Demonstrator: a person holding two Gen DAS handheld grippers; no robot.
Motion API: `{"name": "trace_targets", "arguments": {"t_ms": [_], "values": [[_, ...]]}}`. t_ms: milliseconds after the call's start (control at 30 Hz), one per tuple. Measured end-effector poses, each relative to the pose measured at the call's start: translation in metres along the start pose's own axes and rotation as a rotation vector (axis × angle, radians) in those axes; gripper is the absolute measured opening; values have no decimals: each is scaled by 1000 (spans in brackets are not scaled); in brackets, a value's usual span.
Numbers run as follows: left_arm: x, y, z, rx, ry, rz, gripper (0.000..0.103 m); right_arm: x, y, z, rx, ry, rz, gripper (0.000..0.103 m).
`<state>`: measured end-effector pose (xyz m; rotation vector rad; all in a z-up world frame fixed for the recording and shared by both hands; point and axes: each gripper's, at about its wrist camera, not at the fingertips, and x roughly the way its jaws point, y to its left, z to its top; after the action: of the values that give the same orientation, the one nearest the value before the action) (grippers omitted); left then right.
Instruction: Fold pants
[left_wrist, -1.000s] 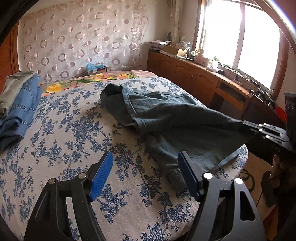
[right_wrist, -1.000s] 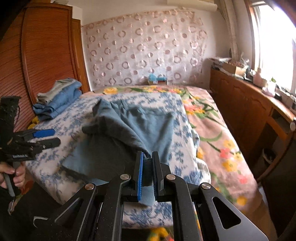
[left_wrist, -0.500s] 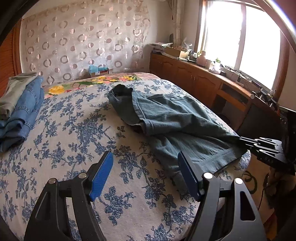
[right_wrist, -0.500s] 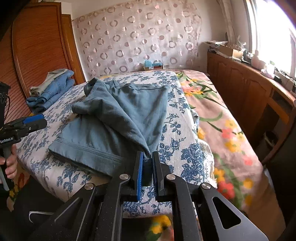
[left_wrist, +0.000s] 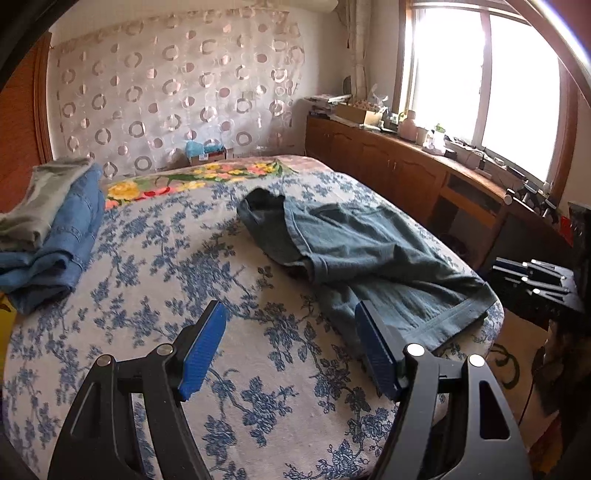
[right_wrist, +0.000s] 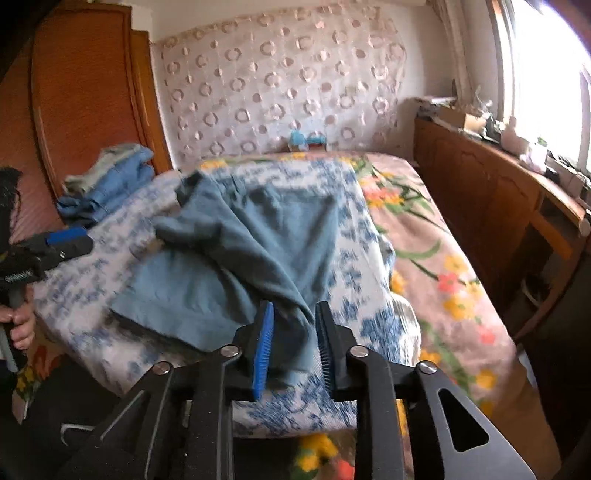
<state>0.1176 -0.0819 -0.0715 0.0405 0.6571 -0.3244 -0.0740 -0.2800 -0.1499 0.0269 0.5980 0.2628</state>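
Note:
Grey-blue pants (left_wrist: 373, 254) lie crumpled on the blue-flowered bed cover (left_wrist: 155, 295), reaching the bed's right edge. In the right wrist view the pants (right_wrist: 236, 258) lie ahead, one corner hanging over the near bed edge between the fingers. My left gripper (left_wrist: 291, 350) is open and empty above the cover, left of the pants hem. My right gripper (right_wrist: 293, 343) is open, its blue pads apart on either side of the hanging pants corner, not clamping it. The left gripper also shows at the left of the right wrist view (right_wrist: 66, 240).
A stack of folded jeans (left_wrist: 48, 229) lies at the bed's far left. A wooden sideboard (left_wrist: 424, 177) with clutter runs under the window on the right. A wooden wardrobe (right_wrist: 85, 96) stands at the left. A patterned curtain (left_wrist: 177, 96) hangs behind the bed.
My right gripper has opened and let go of the pants corner. The pants have dropped flatter onto the bed. My left gripper stays open.

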Motion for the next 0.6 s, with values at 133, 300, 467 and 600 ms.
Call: {"name": "trace_targets", "arguments": {"t_ms": [133, 300, 467, 600], "values": [[-4, 5, 7, 9, -13, 0, 73, -5, 11, 17, -24, -55, 43, 40], [-4, 10, 16, 9, -23, -1, 73, 16, 35, 38, -84, -72, 115, 41], [-5, 16, 22, 6, -36, 4, 73, 45, 60, 54, -151, -72, 188, 42], [-6, 22, 22, -9, -37, 4, 73, 75, 72, 63, -180, -20, 207, 43]]}}
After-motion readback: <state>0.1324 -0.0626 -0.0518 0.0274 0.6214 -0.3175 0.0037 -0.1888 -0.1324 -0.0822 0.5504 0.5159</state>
